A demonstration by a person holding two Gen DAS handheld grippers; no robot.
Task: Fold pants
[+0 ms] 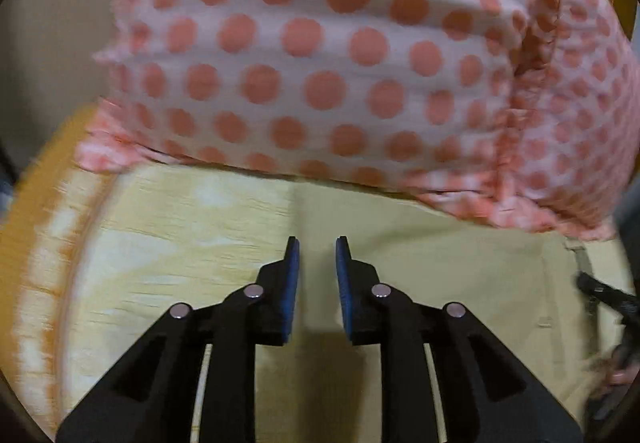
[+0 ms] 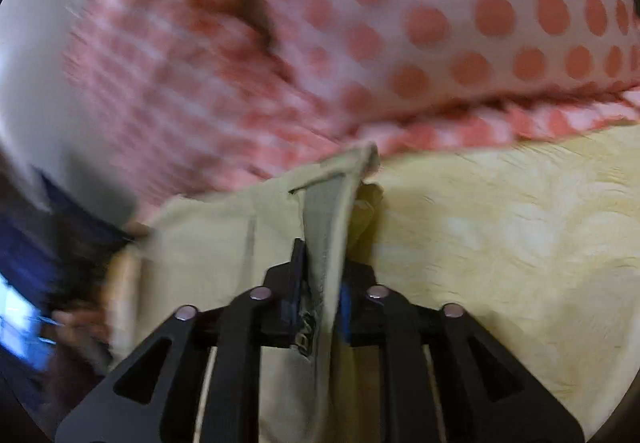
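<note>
Pale khaki pants [image 1: 460,271] lie on a yellow patterned bedspread [image 1: 168,243]. My left gripper [image 1: 317,243] is open and empty, its blue pads apart, hovering over the left edge of the pants. My right gripper [image 2: 320,255] is shut on a raised fold of the pants [image 2: 326,211], near the waistband, with a label showing between the jaws. The rest of the pants [image 2: 208,239] spreads to the left of it. The right gripper also shows at the right edge of the left wrist view [image 1: 612,303].
A large pillow with orange dots on white [image 1: 320,55] lies across the bed just beyond the pants, and it also shows in the right wrist view [image 2: 460,23]. Bare bedspread [image 2: 520,235] lies to the right. A pale wall [image 1: 52,35] stands at the left.
</note>
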